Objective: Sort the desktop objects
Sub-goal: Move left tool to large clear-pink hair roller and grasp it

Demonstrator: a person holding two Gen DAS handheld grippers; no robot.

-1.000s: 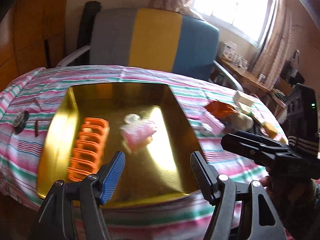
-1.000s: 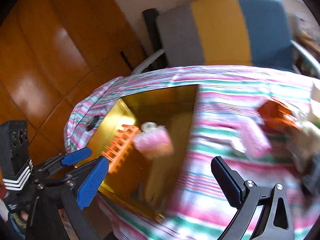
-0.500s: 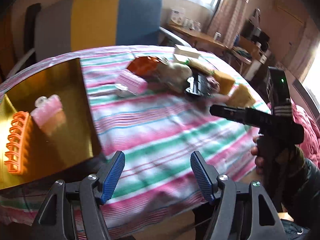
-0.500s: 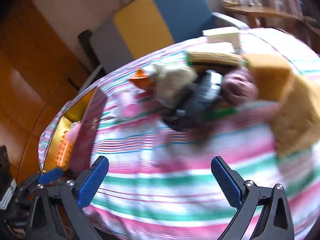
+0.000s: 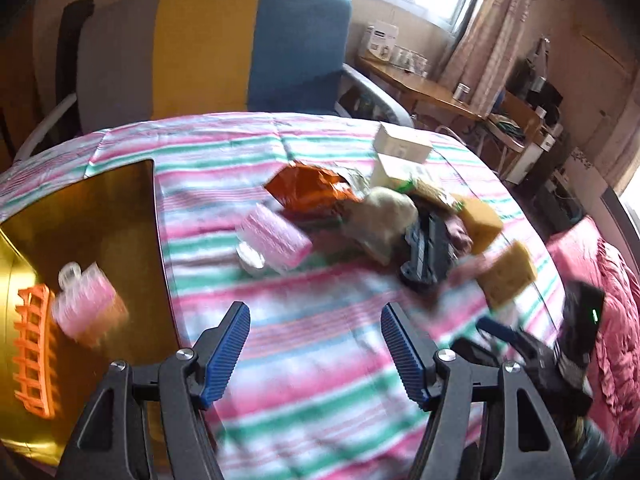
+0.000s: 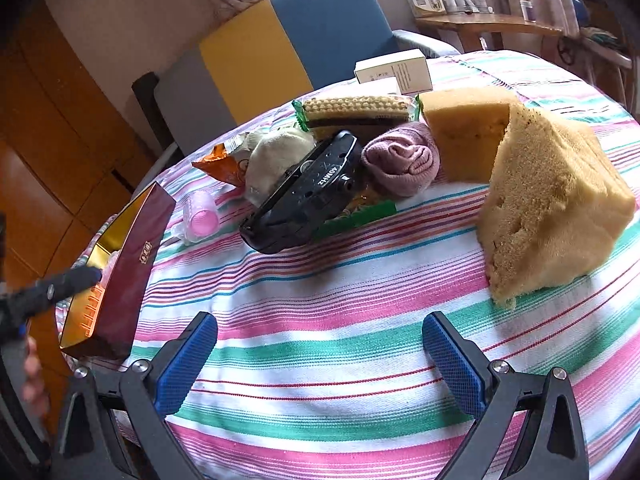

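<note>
Both grippers hang open and empty: the left gripper (image 5: pixel 316 344) and right gripper (image 6: pixel 320 356) over bare striped tablecloth (image 6: pixel 340 320) low in frame. The object pile (image 6: pixel 320 176) fills upper centre; the gold box (image 5: pixel 80 216) hugs the left edge

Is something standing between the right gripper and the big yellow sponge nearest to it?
Nothing visible does. The right gripper is open and empty, and only bare striped tablecloth lies between it and the big yellow sponge.
</note>
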